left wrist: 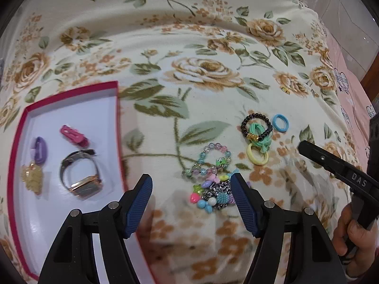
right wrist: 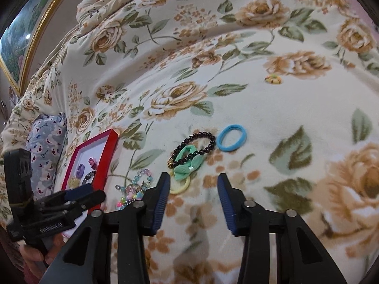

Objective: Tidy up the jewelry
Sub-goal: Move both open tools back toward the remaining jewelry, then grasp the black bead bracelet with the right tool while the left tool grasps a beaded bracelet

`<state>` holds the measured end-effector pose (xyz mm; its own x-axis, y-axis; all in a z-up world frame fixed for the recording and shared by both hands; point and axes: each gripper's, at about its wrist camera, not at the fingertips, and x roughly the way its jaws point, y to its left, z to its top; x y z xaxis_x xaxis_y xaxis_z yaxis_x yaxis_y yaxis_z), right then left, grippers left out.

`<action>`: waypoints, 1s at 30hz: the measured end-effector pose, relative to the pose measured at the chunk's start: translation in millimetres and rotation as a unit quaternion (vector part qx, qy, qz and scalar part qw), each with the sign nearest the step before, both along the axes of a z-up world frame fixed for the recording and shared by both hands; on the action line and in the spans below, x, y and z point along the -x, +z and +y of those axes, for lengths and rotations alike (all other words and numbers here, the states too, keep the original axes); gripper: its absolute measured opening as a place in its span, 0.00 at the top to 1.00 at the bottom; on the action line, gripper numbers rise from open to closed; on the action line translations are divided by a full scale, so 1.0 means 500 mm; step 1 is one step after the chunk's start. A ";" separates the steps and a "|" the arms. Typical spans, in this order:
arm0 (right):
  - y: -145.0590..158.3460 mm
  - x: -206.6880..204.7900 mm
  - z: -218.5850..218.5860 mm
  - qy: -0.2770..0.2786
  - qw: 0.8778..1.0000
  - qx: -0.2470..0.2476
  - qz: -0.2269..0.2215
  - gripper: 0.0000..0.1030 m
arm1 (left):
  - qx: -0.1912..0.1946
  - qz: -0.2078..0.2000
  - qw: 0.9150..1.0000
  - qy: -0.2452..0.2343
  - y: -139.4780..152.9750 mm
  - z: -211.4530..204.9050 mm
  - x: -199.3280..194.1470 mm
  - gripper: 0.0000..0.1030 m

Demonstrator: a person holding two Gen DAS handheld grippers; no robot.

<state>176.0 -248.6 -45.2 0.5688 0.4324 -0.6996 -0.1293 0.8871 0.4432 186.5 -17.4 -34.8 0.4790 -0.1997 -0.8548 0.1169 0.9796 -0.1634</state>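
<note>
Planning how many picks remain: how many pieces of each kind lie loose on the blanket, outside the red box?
Hair ties: 3 (blue, yellow, green bow)
Bead bracelets: 2 (black, pastel)
Charm chain pile: 1
Small gold piece: 1
Total: 7

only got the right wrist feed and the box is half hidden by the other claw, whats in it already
Observer: In the left wrist view, a watch lies in the red box with its band looped.
Operator: anything else in there
Observer: Three smaller pieces lie to the left of the watch and beyond it: a pink clip, a purple clip and a gold leaf-shaped piece.
Operator: is the left claw holding something
Observer: No. The left claw is open and empty, with a tangle of beads and chain lying on the blanket by its right finger.
</note>
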 end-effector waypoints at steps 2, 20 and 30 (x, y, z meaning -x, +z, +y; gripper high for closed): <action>-0.010 -0.018 0.002 0.002 1.000 -0.010 0.010 0.61 | 0.003 0.007 1.000 -0.003 -0.011 -0.007 -0.016 0.38; -0.090 -0.136 -0.005 -0.037 0.995 -0.064 0.064 0.92 | 0.012 0.049 0.999 -0.013 -0.097 -0.031 -0.110 0.89; 0.004 -0.095 0.024 -0.005 0.999 -0.041 -0.011 0.93 | 0.016 -0.010 1.000 -0.021 -0.041 -0.024 -0.065 0.94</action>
